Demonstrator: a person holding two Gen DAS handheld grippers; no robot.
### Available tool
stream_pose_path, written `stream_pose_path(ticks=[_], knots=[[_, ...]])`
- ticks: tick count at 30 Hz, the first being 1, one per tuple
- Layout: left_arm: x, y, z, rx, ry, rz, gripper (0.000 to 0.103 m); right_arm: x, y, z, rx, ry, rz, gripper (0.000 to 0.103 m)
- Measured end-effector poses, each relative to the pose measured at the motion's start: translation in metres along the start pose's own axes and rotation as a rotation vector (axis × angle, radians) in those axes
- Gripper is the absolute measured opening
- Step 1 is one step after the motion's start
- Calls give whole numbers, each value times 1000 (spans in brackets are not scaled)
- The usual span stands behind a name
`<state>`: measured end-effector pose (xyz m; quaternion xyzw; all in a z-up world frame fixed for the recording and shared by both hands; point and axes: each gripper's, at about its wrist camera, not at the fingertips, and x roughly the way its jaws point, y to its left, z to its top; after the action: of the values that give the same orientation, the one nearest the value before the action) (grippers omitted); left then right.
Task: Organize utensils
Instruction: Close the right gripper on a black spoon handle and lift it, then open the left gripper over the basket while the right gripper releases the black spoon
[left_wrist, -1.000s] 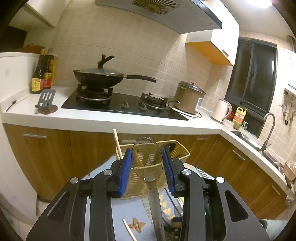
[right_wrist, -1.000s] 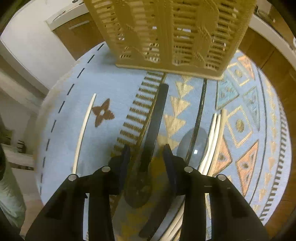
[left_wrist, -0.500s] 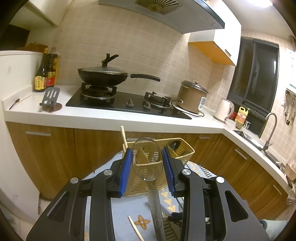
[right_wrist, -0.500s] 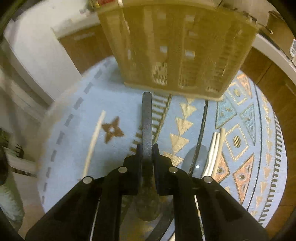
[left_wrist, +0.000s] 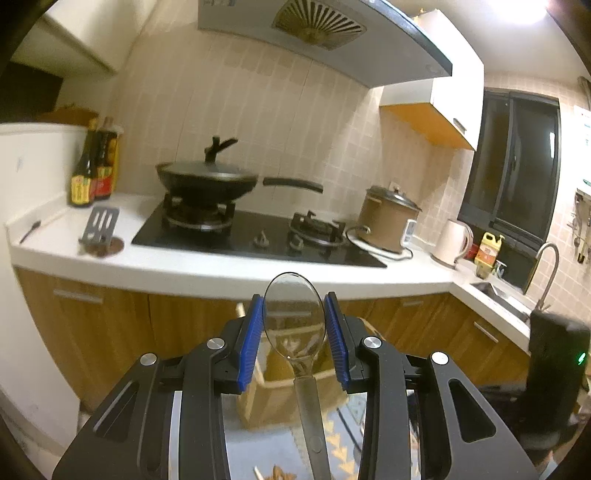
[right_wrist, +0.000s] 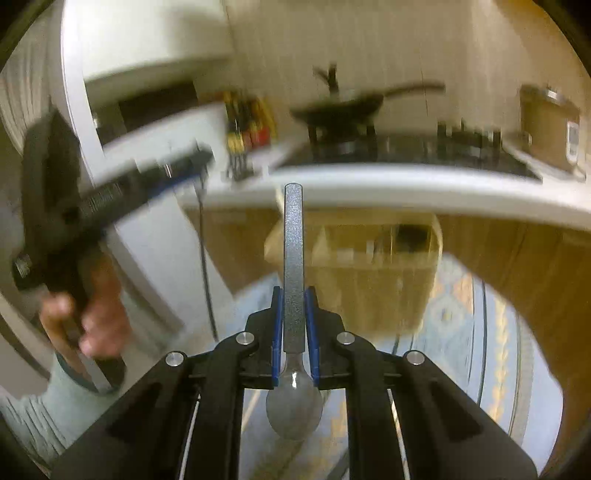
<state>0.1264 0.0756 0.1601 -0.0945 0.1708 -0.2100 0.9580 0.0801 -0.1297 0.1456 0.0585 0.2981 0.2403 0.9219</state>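
Observation:
In the left wrist view my left gripper (left_wrist: 293, 306) is shut on the bowl of a clear plastic spoon (left_wrist: 293, 325); its handle hangs back under the camera. Behind it on the rug stands the tan slotted utensil basket (left_wrist: 266, 402), partly hidden. In the right wrist view my right gripper (right_wrist: 293, 295) is shut on a metal spoon (right_wrist: 293, 410) with a dark grey handle (right_wrist: 293, 240) that sticks up and forward, its bowl toward the camera. The basket (right_wrist: 369, 258) is ahead and slightly right, blurred. The left gripper (right_wrist: 110, 199) shows at the left in a person's hand (right_wrist: 99, 325).
A white counter (left_wrist: 221, 273) runs across with a hob, a lidded wok (left_wrist: 207, 181), sauce bottles (left_wrist: 94, 166), a spatula (left_wrist: 99, 225), a rice cooker (left_wrist: 389, 218), a kettle (left_wrist: 450, 240) and a sink tap (left_wrist: 543, 273). A patterned rug (right_wrist: 461, 332) lies below. A black unit with a green light (left_wrist: 557, 369) sits at the right.
My right gripper closed on the dark-handled spoon, lifted it off the rug and tilted up toward the counter. The left gripper rose a little, still holding the clear spoon.

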Motion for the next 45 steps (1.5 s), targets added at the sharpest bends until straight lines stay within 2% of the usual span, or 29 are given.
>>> stream_pose_path(ticks=[3,7,11,15,23,30,37,45], knots=[[11,-5,14,0,-27,-2,32,3,-9,26,7,-81,-16,10],[30,-11,29,-1,-71,6,32,28,-26,58,47,-165,-43,10],[60,-16,38,-5,-109,40,32,53,-42,69,48,-229,-99,10],[86,-15,34,-6,-140,85,32,79,-59,68,61,-272,-106,10],[110,-9,15,0,-165,121,32,103,-70,49,45,-289,-103,10],[115,-13,0,45,-154,91,32,106,-71,39,27,-301,-97,10],[118,-4,-8,35,-147,90,32,110,-70,36,21,-294,-99,10],[114,-2,-14,39,-109,36,32,104,-67,29,-5,-291,-109,10]])
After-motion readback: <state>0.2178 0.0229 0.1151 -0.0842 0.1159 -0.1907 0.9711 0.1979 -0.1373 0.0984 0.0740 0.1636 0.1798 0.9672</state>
